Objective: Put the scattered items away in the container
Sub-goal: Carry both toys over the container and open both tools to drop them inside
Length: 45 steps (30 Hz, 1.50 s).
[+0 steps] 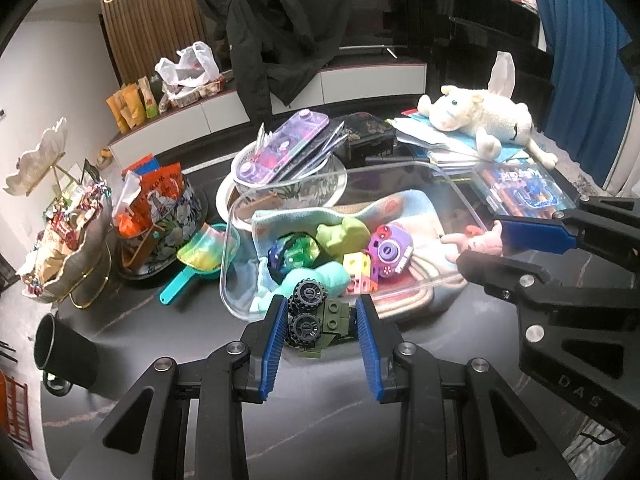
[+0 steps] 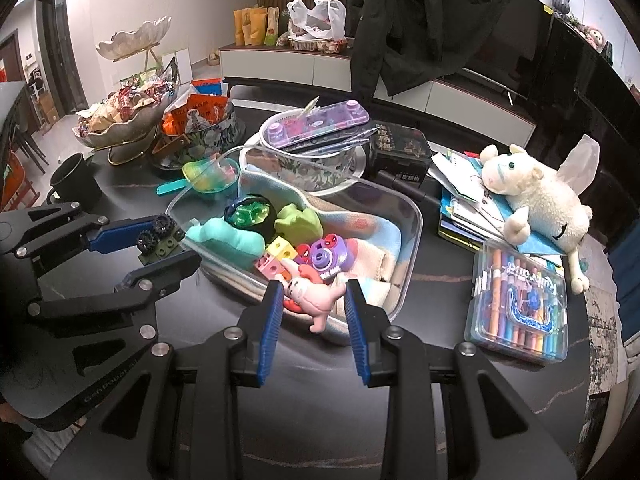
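Clear plastic container (image 1: 452, 184) mid-frame on dark desk (image 1: 460, 344), already part full. Left claw (image 1: 322, 322) clamps green toy truck (image 1: 316, 322) at near rim, wheels facing left, long axis toward camera. Right claw (image 2: 312, 304) pinches pink figure (image 2: 316, 300), head upper left, tail lower right. Best carry both past rim before letting go.

On the dark surface (image 2: 304, 412) to your right you have a cream plush lamb (image 2: 536, 200) lying on a stack of books and papers (image 2: 460, 196), with a clear case of markers (image 2: 520, 312) just in front of them. Further back a purple handheld game console (image 2: 316, 124) rests across a floral bowl (image 2: 304, 168), beside a black box (image 2: 400, 150). To your left stand a black mug (image 2: 74, 180), a shell-shaped dish of sweets (image 2: 120, 120) and a floral tin of snack packets (image 2: 200, 128). A black jacket (image 2: 424, 20) hangs behind.
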Tool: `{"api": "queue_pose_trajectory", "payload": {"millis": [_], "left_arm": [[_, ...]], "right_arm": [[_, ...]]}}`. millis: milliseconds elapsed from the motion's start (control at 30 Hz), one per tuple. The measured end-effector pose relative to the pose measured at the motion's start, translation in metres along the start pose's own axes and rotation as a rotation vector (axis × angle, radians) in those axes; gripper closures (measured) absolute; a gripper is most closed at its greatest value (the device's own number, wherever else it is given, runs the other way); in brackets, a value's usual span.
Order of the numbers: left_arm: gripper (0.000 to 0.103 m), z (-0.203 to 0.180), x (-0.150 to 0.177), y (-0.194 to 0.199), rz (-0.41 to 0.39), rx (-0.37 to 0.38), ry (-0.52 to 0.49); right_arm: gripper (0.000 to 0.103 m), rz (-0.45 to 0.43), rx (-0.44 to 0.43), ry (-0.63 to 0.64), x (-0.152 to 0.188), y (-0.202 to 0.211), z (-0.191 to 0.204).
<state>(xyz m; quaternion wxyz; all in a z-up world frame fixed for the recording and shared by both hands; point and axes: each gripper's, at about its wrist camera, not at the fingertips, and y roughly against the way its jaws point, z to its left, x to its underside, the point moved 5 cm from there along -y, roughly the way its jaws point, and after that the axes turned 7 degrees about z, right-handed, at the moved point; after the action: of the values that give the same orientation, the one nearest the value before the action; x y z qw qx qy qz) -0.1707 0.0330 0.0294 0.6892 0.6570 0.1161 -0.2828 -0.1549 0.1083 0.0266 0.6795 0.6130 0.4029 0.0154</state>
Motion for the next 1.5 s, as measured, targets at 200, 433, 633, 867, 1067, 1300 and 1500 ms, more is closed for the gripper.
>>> {"api": "queue_pose_trajectory", "payload": {"millis": [200, 433, 633, 867, 1067, 1300, 1500], "left_arm": [[0.071, 0.001, -0.01, -0.001, -0.009, 0.0, -0.003], [0.071, 0.007, -0.025, -0.004, -0.017, -0.001, -0.002], [0.071, 0.01, -0.037, -0.013, -0.015, 0.001, -0.005], [0.071, 0.014, -0.046, -0.027, -0.001, 0.006, -0.003], [0.071, 0.016, -0.051, -0.037, 0.012, 0.006, 0.001], [0.071, 0.018, -0.055, -0.044, 0.016, 0.007, 0.01], [0.071, 0.022, -0.057, -0.049, 0.015, 0.009, 0.019]], "right_arm": [[0.075, -0.002, 0.0, -0.003, -0.007, -0.002, -0.004], [0.075, 0.002, -0.001, -0.009, -0.014, -0.009, -0.01], [0.075, 0.001, 0.0, -0.01, -0.022, -0.014, -0.014], [0.075, 0.002, -0.007, -0.014, -0.034, -0.024, -0.018], [0.075, 0.006, -0.012, -0.013, -0.039, -0.032, -0.02], [0.075, 0.012, -0.016, -0.015, -0.04, -0.038, -0.022], [0.075, 0.019, -0.018, -0.014, -0.04, -0.046, -0.021]]}}
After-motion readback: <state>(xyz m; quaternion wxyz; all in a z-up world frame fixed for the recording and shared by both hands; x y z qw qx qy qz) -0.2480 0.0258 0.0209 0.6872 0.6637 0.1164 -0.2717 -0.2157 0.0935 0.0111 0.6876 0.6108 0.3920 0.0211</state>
